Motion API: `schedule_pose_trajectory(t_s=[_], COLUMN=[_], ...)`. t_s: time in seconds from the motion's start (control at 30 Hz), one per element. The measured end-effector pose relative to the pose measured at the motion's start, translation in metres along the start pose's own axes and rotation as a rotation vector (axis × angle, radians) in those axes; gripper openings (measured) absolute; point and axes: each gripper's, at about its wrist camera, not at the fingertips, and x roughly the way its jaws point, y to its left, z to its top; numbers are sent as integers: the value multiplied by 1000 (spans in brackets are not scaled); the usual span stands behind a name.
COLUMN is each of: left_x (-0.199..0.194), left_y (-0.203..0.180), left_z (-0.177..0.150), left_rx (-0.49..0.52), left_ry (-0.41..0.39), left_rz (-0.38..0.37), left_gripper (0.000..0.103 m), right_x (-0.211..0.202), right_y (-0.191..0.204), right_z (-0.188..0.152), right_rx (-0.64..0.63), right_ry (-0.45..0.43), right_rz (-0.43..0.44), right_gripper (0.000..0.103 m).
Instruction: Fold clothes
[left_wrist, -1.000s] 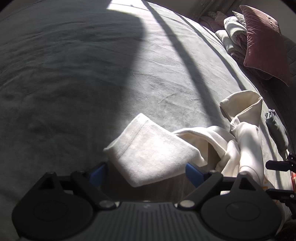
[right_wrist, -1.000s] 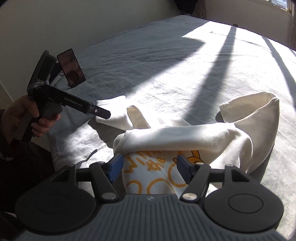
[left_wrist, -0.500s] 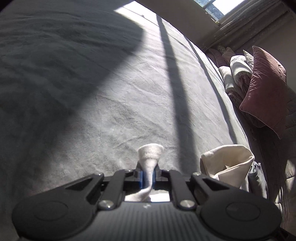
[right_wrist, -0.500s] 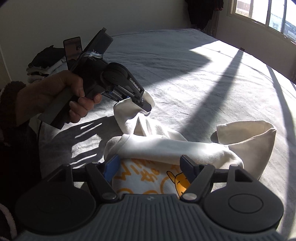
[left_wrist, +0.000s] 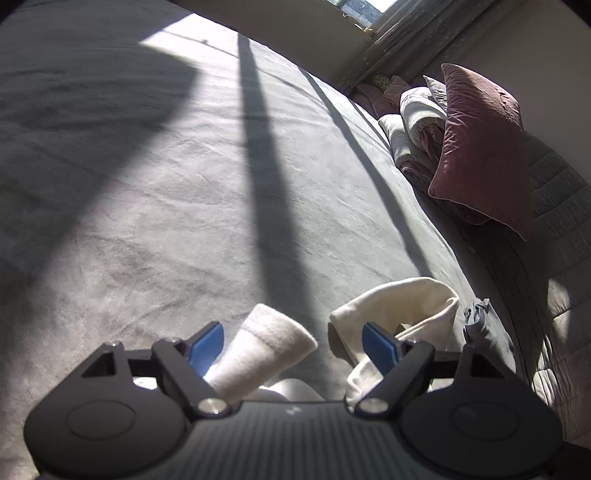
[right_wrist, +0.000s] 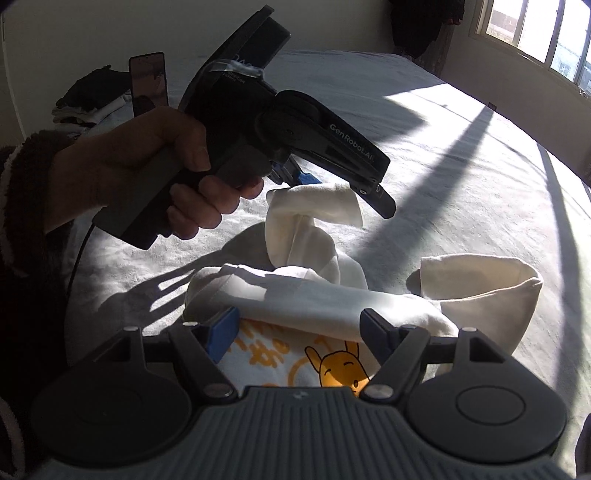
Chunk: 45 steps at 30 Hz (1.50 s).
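Note:
A cream sweatshirt (right_wrist: 314, 295) lies crumpled on the grey bed (right_wrist: 443, 166), its yellow cartoon print (right_wrist: 332, 369) facing up. My right gripper (right_wrist: 299, 328) is open just above the print, holding nothing. A hand (right_wrist: 147, 166) holds my left gripper (right_wrist: 347, 192) over one raised sleeve cuff (right_wrist: 317, 203). In the left wrist view that gripper (left_wrist: 293, 345) is open. The cuff (left_wrist: 269, 347) stands loosely between its fingers, nearer the left pad (left_wrist: 207, 343). The other sleeve end (left_wrist: 399, 306) lies folded over to the right, also seen in the right wrist view (right_wrist: 480, 280).
A maroon pillow (left_wrist: 480, 147) and rolled bedding (left_wrist: 417, 122) are stacked at the head of the bed. A small grey garment (left_wrist: 484, 328) lies beside the sweatshirt. A pile of clothes (right_wrist: 92, 99) and an upright phone (right_wrist: 147, 77) sit at the far left. Sunlit bedspread (left_wrist: 184, 184) stretches ahead.
My left gripper went from open around the cuff to shut on it and lifted. Now its fingers have opened again and the cuff sits loose between them. The right gripper barely moved.

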Motion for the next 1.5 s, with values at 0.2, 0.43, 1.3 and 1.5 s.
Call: schedule_pose_trajectory(t_s=[0.2,0.43,1.3,1.5], left_x=[-16,-41,-91,-74], left_y=[16,30,32,10], left_z=[2,1,-51,-72], left_rx=[-23,-16,222,362], left_ry=[9,-4,-5,36], left_rz=[-16,7,-24,-34], left_gripper=[86,88,90,90], right_x=[20,57,-43,-61], right_y=[18,32,-35,-66], right_z=[14,23,31,-5], right_rx=[-170,-236,308,477], right_ry=[76,160,-122,-172], right_rz=[-26,-49,-317,-356], right_gripper=[80,80,4,4])
